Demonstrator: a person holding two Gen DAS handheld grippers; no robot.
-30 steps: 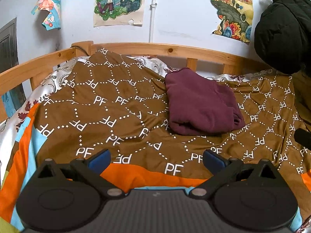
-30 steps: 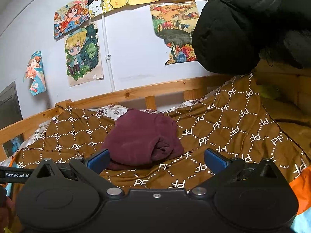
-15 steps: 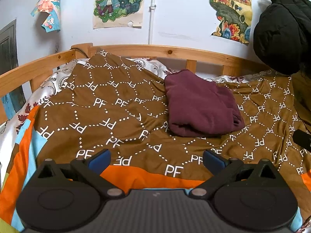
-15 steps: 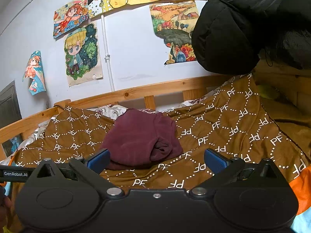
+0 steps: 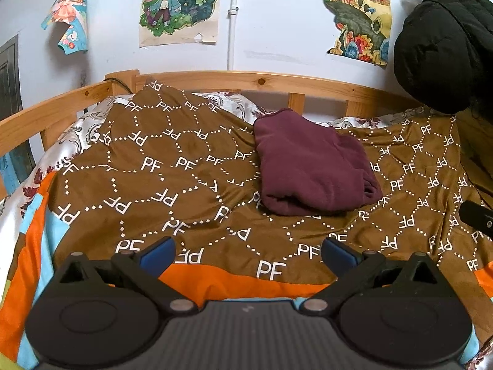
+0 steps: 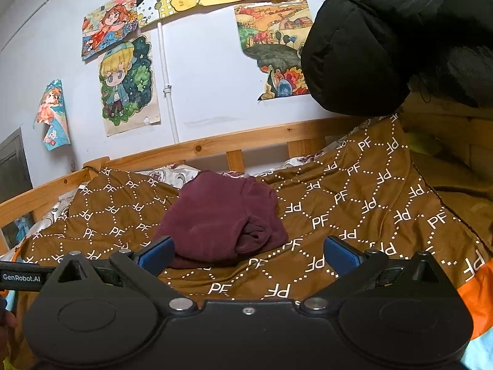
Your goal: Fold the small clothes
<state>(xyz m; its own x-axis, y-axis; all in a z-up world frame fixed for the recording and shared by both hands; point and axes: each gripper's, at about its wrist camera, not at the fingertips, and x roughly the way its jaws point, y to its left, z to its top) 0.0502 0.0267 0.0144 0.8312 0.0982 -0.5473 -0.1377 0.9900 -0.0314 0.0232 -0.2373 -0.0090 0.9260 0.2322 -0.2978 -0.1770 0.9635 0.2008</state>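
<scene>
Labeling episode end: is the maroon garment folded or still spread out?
Folded. The maroon garment lies as a compact bundle on the brown blanket, layered edges showing at its near side; both grippers are open and clear of it.

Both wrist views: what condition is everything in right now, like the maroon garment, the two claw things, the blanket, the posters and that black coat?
Maroon garment: folded into a bundle, lying on the blanket, not held.
Left gripper: open, empty, short of the garment.
Right gripper: open, empty, pointed toward the garment.
Brown blanket: spread over the bed, slightly wrinkled.
Black coat: hanging bunched at the right.
Small poster: corner curled off the wall.
</scene>
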